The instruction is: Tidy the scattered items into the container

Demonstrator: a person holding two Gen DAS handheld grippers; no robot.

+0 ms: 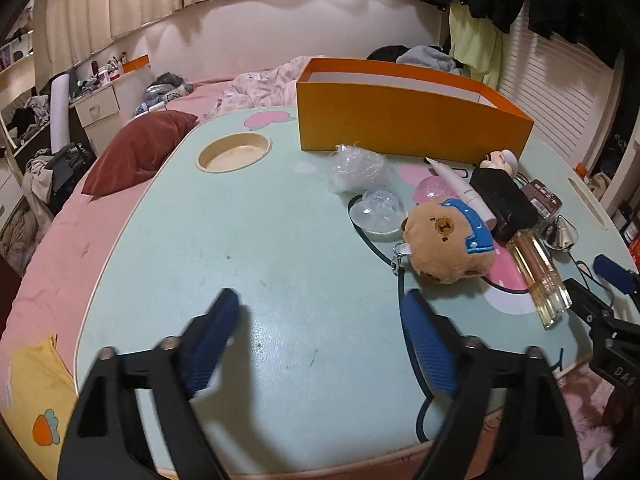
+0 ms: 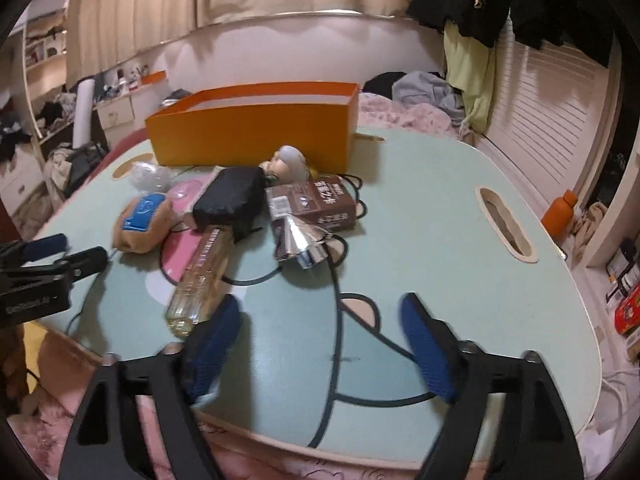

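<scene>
An orange box (image 1: 412,120) (image 2: 256,136) with a white inside stands at the far side of the pale green lap table (image 1: 260,240). In front of it lies a pile: a bear plush (image 1: 448,240) (image 2: 140,220), a clear bottle (image 1: 540,276) (image 2: 200,276), a black pouch (image 1: 504,200) (image 2: 232,200), a brown carton (image 2: 316,204), a silver foil piece (image 2: 300,244), a white tube (image 1: 464,190), clear plastic wrap (image 1: 356,168) and a small doll head (image 2: 290,162). My left gripper (image 1: 324,312) is open over bare table left of the plush. My right gripper (image 2: 320,316) is open, its left finger beside the bottle's near end.
The table rests on a pink bed with a dark red cushion (image 1: 140,152). It has a round cup recess (image 1: 234,152) and a handle slot (image 2: 506,224). An orange bottle (image 2: 560,210) stands on the floor at right. Clothes hang at the back right.
</scene>
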